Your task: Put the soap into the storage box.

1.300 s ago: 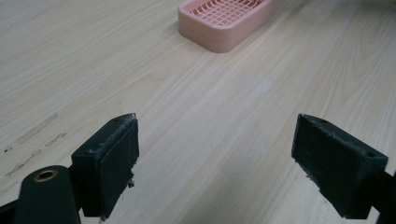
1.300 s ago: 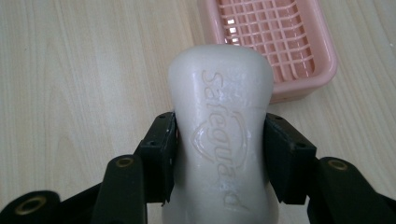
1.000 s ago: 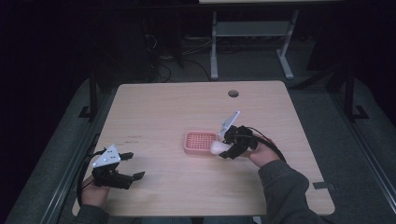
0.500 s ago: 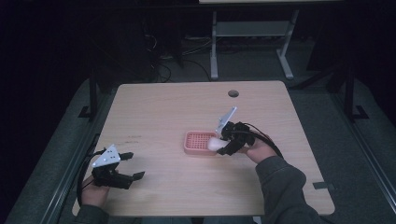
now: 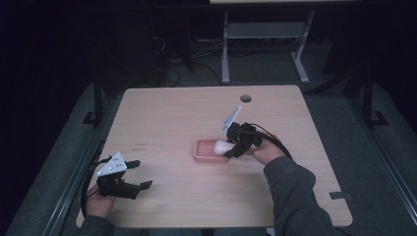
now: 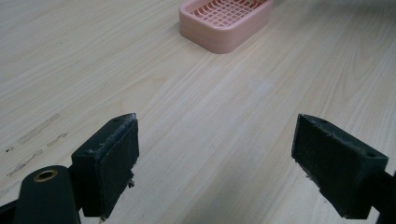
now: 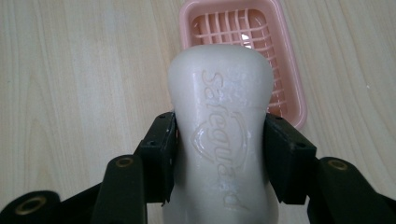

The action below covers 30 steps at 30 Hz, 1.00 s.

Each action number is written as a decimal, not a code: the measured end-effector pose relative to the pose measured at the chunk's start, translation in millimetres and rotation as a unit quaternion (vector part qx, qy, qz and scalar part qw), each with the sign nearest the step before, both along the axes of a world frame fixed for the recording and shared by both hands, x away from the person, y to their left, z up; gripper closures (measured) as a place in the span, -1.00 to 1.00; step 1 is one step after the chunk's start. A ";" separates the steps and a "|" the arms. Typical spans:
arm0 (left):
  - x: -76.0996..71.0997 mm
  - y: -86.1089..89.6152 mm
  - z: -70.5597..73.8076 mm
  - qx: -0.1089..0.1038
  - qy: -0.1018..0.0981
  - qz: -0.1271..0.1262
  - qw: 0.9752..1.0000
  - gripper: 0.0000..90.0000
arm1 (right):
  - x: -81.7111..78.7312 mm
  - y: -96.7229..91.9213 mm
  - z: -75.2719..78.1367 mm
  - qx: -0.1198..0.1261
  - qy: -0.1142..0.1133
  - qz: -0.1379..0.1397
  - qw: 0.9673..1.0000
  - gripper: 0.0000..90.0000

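The right gripper (image 7: 219,140) clamps a white soap bar (image 7: 220,135) by its sides, with the pink soap dish (image 7: 292,79) just beyond and below its jaws, seemingly not touching the bar. The left gripper (image 6: 217,158) stands open over bare table (image 6: 93,60), well apart.

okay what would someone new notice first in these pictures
The white soap bar clamped in the right gripper, held above the pink slatted soap dish near the middle of the wooden table. The left gripper rests open at the near left corner.
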State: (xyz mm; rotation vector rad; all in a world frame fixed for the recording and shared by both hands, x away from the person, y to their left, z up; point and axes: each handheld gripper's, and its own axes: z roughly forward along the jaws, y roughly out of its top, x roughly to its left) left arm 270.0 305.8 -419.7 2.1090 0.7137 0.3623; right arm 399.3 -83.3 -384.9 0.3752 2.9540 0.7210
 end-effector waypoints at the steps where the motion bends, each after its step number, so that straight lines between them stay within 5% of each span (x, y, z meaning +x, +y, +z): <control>1: 0.0 0.1 0.0 0.000 0.000 0.000 1.000 -0.67 | 1.0 1.2 0.1 -0.001 -0.001 0.002 1.000 0.07; 30: -0.2 1.2 0.6 -0.004 -0.001 0.001 1.000 -0.67 | 21.9 33.7 14.6 0.001 -0.010 0.019 1.000 0.07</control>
